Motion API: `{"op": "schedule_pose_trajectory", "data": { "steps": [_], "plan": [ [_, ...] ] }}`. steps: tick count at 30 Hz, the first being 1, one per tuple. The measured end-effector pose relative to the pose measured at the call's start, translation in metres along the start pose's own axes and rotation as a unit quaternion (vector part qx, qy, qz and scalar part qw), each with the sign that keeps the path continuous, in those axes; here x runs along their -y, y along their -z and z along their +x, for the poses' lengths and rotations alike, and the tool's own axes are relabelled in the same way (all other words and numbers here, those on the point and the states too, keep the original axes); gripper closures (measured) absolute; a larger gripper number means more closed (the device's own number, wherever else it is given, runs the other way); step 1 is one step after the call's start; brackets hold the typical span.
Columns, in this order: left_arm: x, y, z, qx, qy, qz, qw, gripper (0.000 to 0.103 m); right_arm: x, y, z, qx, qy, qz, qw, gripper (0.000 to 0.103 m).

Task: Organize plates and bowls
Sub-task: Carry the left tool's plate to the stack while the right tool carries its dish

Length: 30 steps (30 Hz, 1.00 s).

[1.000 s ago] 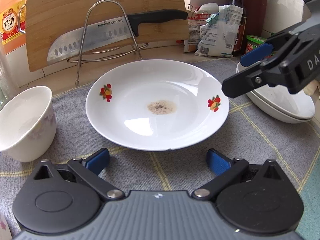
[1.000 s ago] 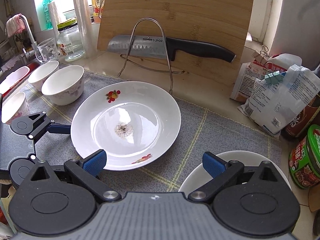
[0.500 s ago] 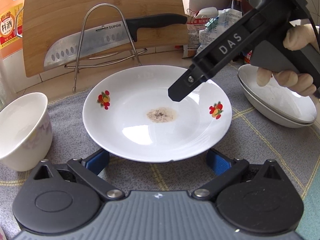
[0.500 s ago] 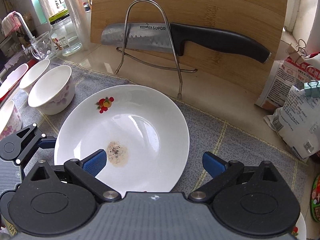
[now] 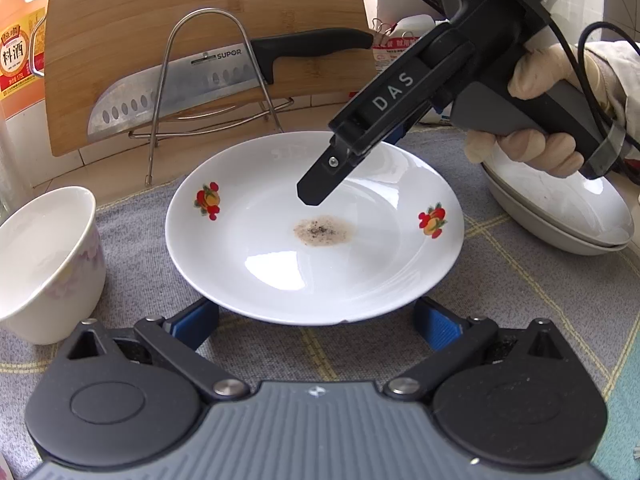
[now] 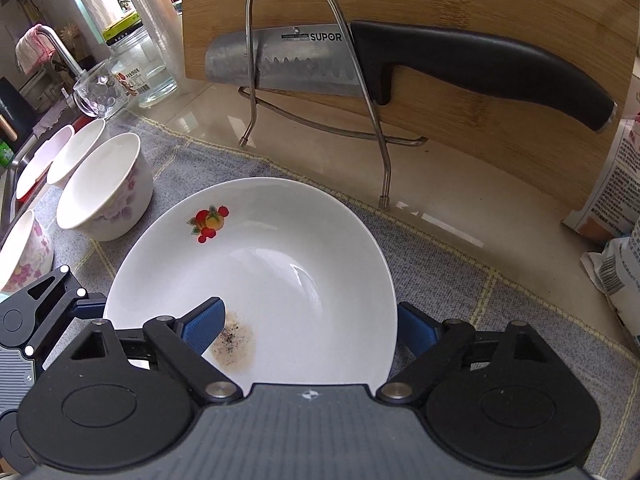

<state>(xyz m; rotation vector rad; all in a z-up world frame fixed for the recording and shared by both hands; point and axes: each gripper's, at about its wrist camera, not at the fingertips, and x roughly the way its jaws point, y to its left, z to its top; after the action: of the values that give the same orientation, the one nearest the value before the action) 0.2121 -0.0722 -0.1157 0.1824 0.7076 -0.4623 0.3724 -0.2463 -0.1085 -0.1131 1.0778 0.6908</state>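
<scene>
On grey woven cloth [image 5: 500,280], glossy round plate [image 5: 280,272]

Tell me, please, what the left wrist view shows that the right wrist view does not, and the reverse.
Only the left wrist view shows the stacked plates at right, the gloved hand and the orange bottle. Only the right wrist view shows the row of bowls running toward the faucet, plus the glass jar. Both show the fruit-patterned plate, its brown stain, the knife, the cutting board, and the right gripper closing over the plate's rim, not yet pressing.
</scene>
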Motion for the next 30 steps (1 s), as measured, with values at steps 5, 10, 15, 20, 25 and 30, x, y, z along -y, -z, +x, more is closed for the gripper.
{"op": "schedule_pose_trajectory", "data": {
  "steps": [5,10,15,20,25,30],
  "plan": [
    [-0.004,0.0,0.0,-0.001,-0.003,-0.002,1.0,0.0,0.003,-0.006,0.003,0.003,-0.014,-0.002,1.0,0.012],
    [-0.007,-0.002,0.001,-0.004,-0.006,0.0,1.0,0.0,0.005,-0.012,0.005,0.004,-0.027,-0.003,1.0,0.015],
    [-0.006,-0.002,-0.001,0.001,-0.006,0.016,0.9999,0.001,0.008,-0.014,0.005,0.005,-0.039,-0.003,0.999,0.016],
    [-0.003,-0.002,-0.002,0.006,-0.008,0.033,0.9994,0.001,0.011,-0.014,0.003,0.001,-0.047,-0.005,0.999,0.018],
    [0.0,0.0,-0.005,0.009,-0.01,0.045,0.9989,0.002,0.015,-0.015,0.003,0.001,-0.056,-0.003,0.998,0.021],
    [-0.001,-0.001,-0.005,0.008,-0.01,0.045,0.9989,0.002,0.016,-0.016,0.002,0.0,-0.06,0.0,0.998,0.021]
  ]
}}
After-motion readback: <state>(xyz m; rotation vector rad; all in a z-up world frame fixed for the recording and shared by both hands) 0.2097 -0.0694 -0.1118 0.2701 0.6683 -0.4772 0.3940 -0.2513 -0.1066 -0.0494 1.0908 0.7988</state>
